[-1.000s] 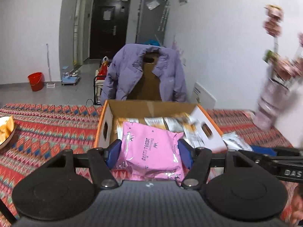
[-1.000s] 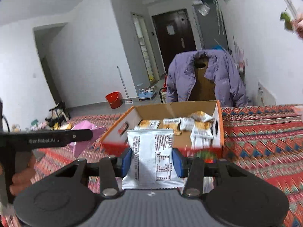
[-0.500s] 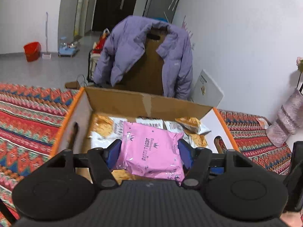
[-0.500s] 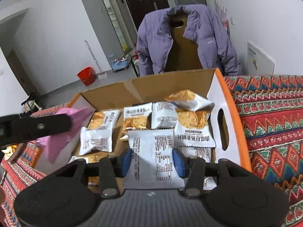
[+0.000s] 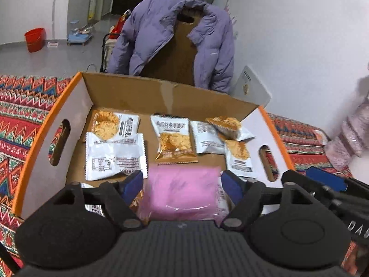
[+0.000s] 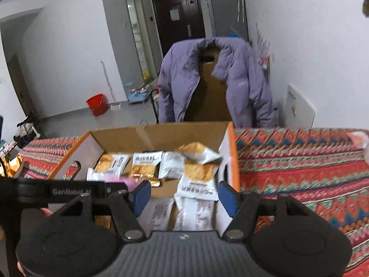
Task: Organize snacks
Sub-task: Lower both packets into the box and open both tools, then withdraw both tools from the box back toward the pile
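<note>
An open cardboard box (image 5: 37, 136) with orange rims stands on the patterned cloth; it also shows in the right wrist view (image 6: 159, 136). Several white and orange snack packets (image 5: 174, 142) lie inside. My left gripper (image 5: 182, 183) is over the box's near part with its jaws wide; a blurred pink packet (image 5: 182, 194) lies between the fingers, apart from the pads. My right gripper (image 6: 183, 195) is open and empty over the box's right near part, above white packets (image 6: 196, 212). The pink packet shows partly in the right wrist view (image 6: 125, 182).
A purple jacket (image 5: 161, 37) hangs on a chair behind the box. The patterned cloth (image 6: 299, 173) spreads to both sides. A pink wrapped bouquet (image 5: 350, 138) stands at the right by the wall. A red bucket (image 6: 98, 103) is on the floor.
Both grippers opened. The white packet left my right gripper and lies in the box. The pink packet came loose from my left gripper's pads and looks blurred, dropping into the box.
</note>
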`<state>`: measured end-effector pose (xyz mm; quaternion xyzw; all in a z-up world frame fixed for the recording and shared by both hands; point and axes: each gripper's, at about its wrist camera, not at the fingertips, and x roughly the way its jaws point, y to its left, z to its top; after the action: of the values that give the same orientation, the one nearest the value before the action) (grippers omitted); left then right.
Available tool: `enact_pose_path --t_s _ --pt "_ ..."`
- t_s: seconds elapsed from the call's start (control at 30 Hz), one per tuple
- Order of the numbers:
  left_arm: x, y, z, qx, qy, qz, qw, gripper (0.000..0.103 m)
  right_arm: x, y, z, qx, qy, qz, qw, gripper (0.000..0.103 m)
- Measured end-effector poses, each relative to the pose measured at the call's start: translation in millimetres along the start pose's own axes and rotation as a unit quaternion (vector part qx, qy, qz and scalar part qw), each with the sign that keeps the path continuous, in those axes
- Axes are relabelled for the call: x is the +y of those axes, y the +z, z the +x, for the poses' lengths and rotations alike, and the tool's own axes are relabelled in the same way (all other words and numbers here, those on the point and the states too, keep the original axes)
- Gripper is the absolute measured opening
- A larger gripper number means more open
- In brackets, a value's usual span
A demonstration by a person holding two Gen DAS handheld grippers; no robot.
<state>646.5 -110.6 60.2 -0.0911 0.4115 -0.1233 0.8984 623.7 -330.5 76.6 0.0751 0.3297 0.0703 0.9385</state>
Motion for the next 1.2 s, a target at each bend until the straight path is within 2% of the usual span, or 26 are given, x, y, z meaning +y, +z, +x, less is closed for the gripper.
enact_pose_path --t_s 0.27,0.4,0.47,0.6,0.67,0.8,0.87,0.93,1.07,1.13,1.2 --pt "7.2 -2.2 -68.3 -0.039 0.016 0.037 0.9985 0.085 4.0 -2.8 -44.4 -0.007 0.008 -0.011 1.000 0.065" --pt "21.0 -23.9 -116.3 -0.053 0.028 0.052 0.9969 0.086 13.2 -10.5 -78.3 -0.016 0.015 -0.023 1.000 0.067" --pt "29.8 -43.7 -142.2 -0.058 0.026 0.056 0.9964 0.089 18.0 -18.0 -99.0 -0.022 0.023 -0.029 0.999 0.073" --pt "40.6 -95.0 -196.5 -0.073 0.025 0.084 0.9935 0.090 30.7 -42.7 -143.6 -0.037 0.031 -0.062 0.997 0.076" --pt "44.4 -123.6 -224.1 -0.093 0.036 0.090 0.9909 0.091 37.6 -63.6 -169.2 -0.045 0.029 -0.075 0.996 0.079" --pt "48.6 -181.4 -271.8 -0.137 0.041 0.103 0.9843 0.099 53.1 -113.7 -212.7 -0.053 0.045 -0.098 0.993 0.083" --pt "48.0 -211.0 -290.0 -0.152 0.043 0.120 0.9801 0.100 59.8 -138.9 -231.1 -0.058 0.047 -0.098 0.992 0.084" --pt "47.3 -241.0 -303.6 -0.169 0.058 0.113 0.9775 0.100 65.5 -163.2 -246.5 -0.061 0.049 -0.098 0.992 0.085" --pt "48.0 -282.5 -312.8 -0.158 0.081 0.085 0.9805 0.100 69.7 -207.1 -270.8 -0.062 0.025 -0.098 0.993 0.086" --pt "49.9 -292.1 -313.4 -0.142 0.079 0.080 0.9835 0.100 65.5 -218.8 -277.1 -0.053 0.013 -0.086 0.995 0.087" --pt "50.8 -295.8 -313.5 -0.136 0.082 0.093 0.9830 0.100 62.9 -226.9 -278.4 -0.041 0.012 -0.088 0.995 0.087"
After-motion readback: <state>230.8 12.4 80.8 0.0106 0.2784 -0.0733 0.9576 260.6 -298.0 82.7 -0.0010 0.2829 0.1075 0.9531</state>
